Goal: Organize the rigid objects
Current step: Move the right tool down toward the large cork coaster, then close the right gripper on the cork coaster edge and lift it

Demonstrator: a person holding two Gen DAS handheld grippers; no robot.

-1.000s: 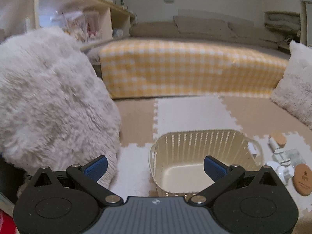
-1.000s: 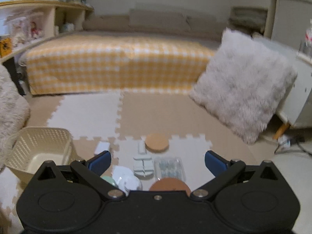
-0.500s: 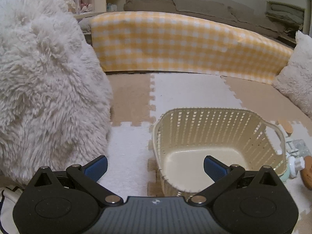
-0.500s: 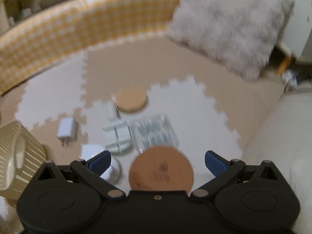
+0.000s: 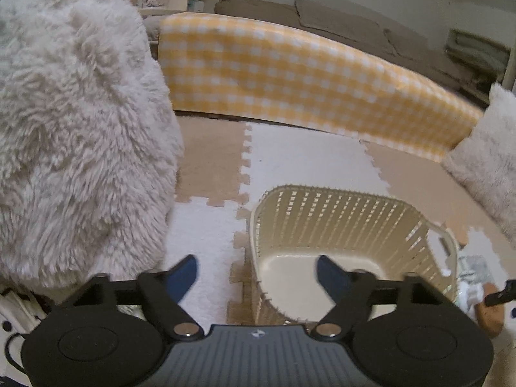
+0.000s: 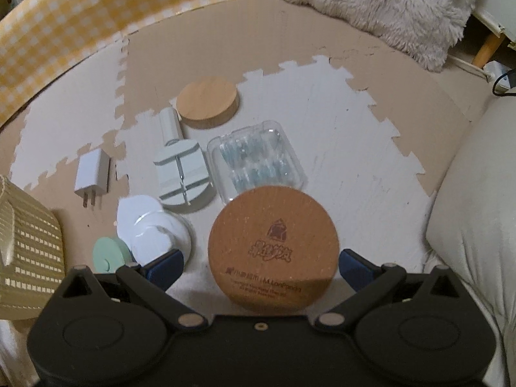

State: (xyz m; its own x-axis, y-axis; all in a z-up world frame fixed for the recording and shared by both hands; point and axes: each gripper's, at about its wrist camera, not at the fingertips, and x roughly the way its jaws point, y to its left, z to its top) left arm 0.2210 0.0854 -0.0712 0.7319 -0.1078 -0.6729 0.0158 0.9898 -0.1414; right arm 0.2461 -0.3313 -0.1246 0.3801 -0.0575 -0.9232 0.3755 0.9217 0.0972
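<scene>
One basket point(image 5: 351, 225), two discs; right tool point(image 6: 259, 262) open over cork disc point(image 6: 273, 246), left tool point(image 5: 256, 272) open at basket's near rim

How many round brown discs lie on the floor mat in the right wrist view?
2: a printed cork coaster between the open right gripper fingers, and a plain wooden disc farther back. None appear hidden.

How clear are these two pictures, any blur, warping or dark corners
Left wrist view: dim warm light, strong fisheye bending of the checked bed cover, black corners, soft edges on the basket. Right wrist view: sharper in the middle, printing on the cork coaster partly readable, plug adapter crisp, rim warped, slight blur at the fluffy cushion.
</scene>
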